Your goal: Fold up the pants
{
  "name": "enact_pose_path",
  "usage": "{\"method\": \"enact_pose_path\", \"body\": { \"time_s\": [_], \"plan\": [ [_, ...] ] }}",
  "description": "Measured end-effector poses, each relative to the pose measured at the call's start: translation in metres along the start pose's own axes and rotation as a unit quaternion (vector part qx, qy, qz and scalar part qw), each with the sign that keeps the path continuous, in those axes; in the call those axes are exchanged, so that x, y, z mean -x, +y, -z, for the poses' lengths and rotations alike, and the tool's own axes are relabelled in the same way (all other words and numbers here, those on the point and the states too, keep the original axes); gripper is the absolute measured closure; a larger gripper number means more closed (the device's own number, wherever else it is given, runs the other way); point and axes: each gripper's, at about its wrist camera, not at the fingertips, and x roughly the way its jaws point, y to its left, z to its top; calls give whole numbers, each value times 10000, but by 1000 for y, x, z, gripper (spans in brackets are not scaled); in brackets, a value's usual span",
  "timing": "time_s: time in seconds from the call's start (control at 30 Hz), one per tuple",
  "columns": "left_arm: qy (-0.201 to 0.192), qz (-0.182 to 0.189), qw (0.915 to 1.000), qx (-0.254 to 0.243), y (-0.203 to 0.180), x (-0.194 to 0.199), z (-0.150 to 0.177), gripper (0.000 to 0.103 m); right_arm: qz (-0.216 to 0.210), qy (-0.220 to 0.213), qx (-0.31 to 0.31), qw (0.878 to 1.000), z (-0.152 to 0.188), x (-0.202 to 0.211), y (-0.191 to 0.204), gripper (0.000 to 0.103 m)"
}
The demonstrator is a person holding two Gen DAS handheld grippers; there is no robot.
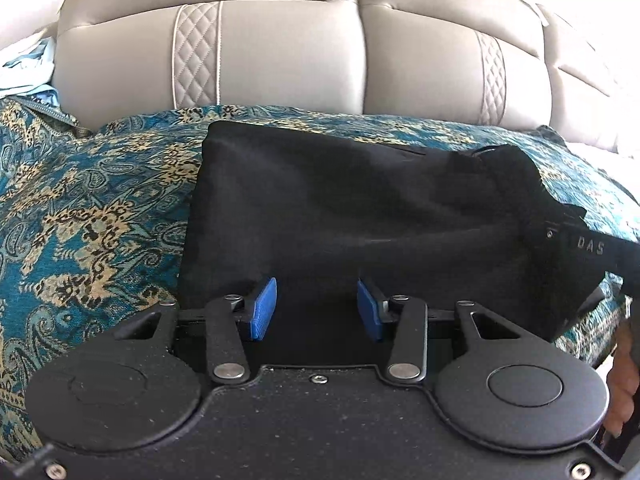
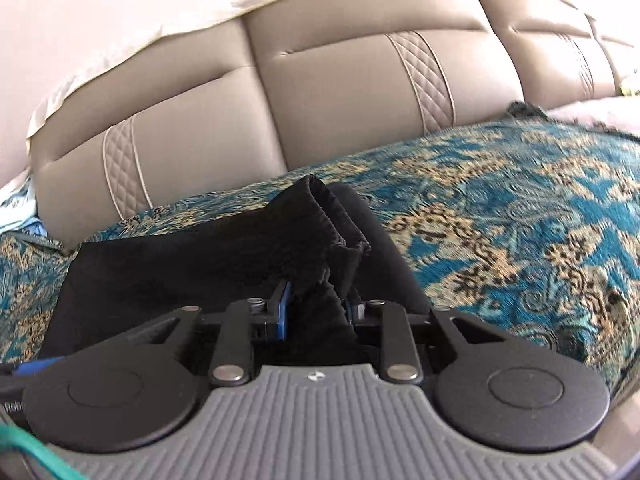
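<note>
— Two hand-held grippers, one pair of black pants [image 1: 360, 200]. Where does it all lie?

— The pants lie part-folded on the patterned teal bedspread [image 1: 88, 208], in front of the padded beige headboard [image 1: 280, 52]. My right hand-held gripper [image 2: 316, 308] has its blue pads clamped on a bunched fold of the cloth near the gathered waistband [image 2: 336, 224], which stands up in a ridge. My left hand-held gripper [image 1: 317, 308] sits low over the near edge of the pants, jaws parted. Dark cloth lies between its pads [image 1: 264, 308], but they don't press on it, so it holds nothing.

— How do you do this fold well?

— I'd judge that the right hand should carry its bunch across, low and level, so the layer beneath doesn't drag. The left should pin or pinch the near edge to keep the stack square. That bunch is thick, so it could slip or pull crooked. I'd lay it down before letting go, then smooth it.

— What does each camera give you that the other doesn't?

— The left camera shows the whole dark rectangle, its straight left edge, and the other tool's black body [image 1: 592, 248] at the right, with part of my hand [image 1: 622, 384] below it. The right camera shows the grip itself, the waistband's ribbing and the open bedspread to the right, and a green cord [image 2: 44, 456] at the lower left.
</note>
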Motion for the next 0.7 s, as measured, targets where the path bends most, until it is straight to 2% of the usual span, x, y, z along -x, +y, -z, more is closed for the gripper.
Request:
{"method": "enact_pose_path", "body": {
  "time_s": [0.1, 0.27, 0.43, 0.5, 0.57, 0.7],
  "plan": [
    [4, -1, 10000, -87, -2, 2, 2, 61, 26, 55, -104, 9999, -1, 0, -7, 64],
    [-137, 151, 9998, -61, 7, 4, -12, 60, 67, 92, -49, 9999, -4, -2, -6, 64],
    [-554, -150, 9980, -261, 21, -17, -51, 60, 115, 98, 96, 9998, -7, -5, -3, 64],
    [-537, -215, 9982, -138, 29, -34, -64, 61, 114, 103, 61, 9999, -8, -6, -4, 64],
    [-510, -305, 9982, 26, 37, -49, -74, 66, 137, 100, 43, 9998, -9, -7, -4, 64],
    [-558, -443, 9973, 155, 46, -68, -80, 67, 184, 111, 9, 9998, -9, -8, -7, 64]
  ]
}}
